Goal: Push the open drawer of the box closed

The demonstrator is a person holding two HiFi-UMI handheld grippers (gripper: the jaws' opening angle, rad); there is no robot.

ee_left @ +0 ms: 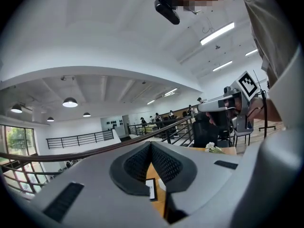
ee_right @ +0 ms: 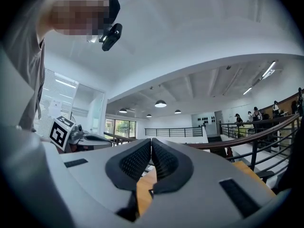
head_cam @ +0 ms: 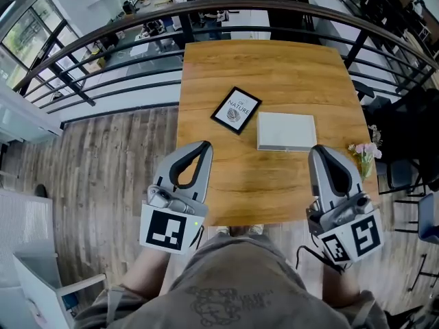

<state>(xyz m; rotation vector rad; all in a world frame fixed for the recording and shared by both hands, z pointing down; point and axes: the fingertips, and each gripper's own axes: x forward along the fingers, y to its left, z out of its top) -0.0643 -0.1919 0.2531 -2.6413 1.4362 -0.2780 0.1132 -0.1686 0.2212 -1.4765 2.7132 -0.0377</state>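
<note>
A flat white box (head_cam: 286, 131) lies on the wooden table (head_cam: 274, 67), right of its middle. From above its outline is a plain rectangle and no drawer stands out from it. My left gripper (head_cam: 205, 145) hovers at the table's near left corner, jaws pressed together with nothing between them (ee_left: 151, 144). My right gripper (head_cam: 316, 150) hangs just in front of the box's near right corner, apart from it. Its jaws also meet tip to tip and hold nothing (ee_right: 151, 140). Both grippers point away from me, tilted upward.
A black-framed picture (head_cam: 236, 110) lies left of the box. A small bunch of flowers (head_cam: 363, 153) stands at the table's right edge. A curved black railing (head_cam: 206, 9) runs behind the table. Chairs (head_cam: 405, 177) stand to the right, wooden floor to the left.
</note>
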